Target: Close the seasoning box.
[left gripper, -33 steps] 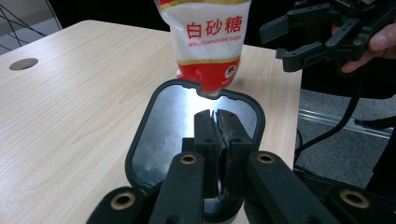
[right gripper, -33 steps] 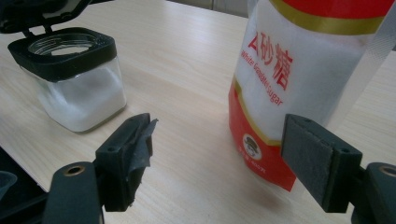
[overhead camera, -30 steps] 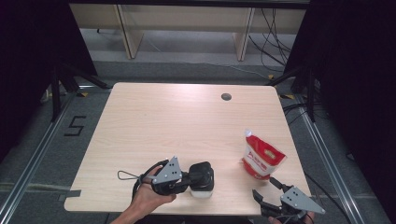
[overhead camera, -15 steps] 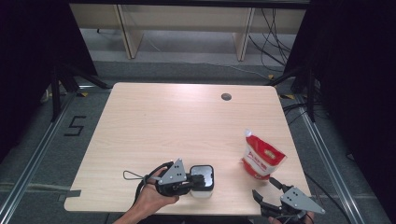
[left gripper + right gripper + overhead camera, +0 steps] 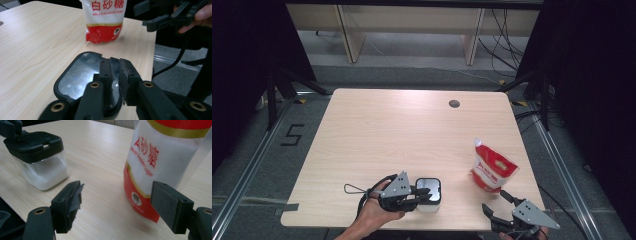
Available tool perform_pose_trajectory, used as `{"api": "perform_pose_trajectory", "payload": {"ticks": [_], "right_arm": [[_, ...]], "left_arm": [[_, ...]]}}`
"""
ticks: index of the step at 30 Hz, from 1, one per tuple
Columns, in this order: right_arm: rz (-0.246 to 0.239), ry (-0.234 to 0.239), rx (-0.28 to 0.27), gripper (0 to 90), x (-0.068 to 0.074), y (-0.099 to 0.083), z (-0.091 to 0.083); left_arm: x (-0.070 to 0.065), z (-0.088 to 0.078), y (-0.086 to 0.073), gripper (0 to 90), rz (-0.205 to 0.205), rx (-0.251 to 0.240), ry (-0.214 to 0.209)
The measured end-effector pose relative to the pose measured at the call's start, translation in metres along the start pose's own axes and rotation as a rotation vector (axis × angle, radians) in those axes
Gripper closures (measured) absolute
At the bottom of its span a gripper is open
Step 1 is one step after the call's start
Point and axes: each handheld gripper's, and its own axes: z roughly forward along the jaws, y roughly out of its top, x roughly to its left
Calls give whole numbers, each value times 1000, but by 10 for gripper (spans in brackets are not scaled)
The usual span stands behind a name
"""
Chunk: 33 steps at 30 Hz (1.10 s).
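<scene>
**Left claw easing off the canister lid**

The left claw [image 5: 421, 195] sits on the black lid of the sugar canister [image 5: 429, 196], its jaws narrow and just opening — likely letting go. The canister is squat clear glass, part-filled with white sugar. The right claw [image 5: 498, 205] gapes wide — ready — just short of the sugar bag [image 5: 492, 170] on the desk [image 5: 387, 130].

Light wooden table [image 5: 377, 130], grey floor [image 5: 257, 165]
</scene>
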Motion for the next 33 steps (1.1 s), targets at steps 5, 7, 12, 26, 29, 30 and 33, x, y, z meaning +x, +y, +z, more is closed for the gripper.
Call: {"api": "perform_pose_trajectory", "payload": {"ticks": [5,7,12,26,29,30,33], "right_arm": [[-12,-6,-9,263,0,0,1],[0,2,-1,263,1,0,0],[1,1,0,263,1,0,0],[-16,2,7,261,2,1,0],[18,9,23,258,6,1,0],[-12,14,10,255,3,1,1],[-1,42,34,246,4,-1,5]], "left_arm": [[1,-12,2,662,-24,-37,-10],[1,-15,2,599,-45,-35,-14],[-2,-22,-3,431,-45,-5,-6],[1,-48,-32,250,-68,47,48],[0,-53,-38,242,-111,29,68],[-1,-57,-41,241,-123,39,87],[1,-64,-49,242,-154,24,100]]}}
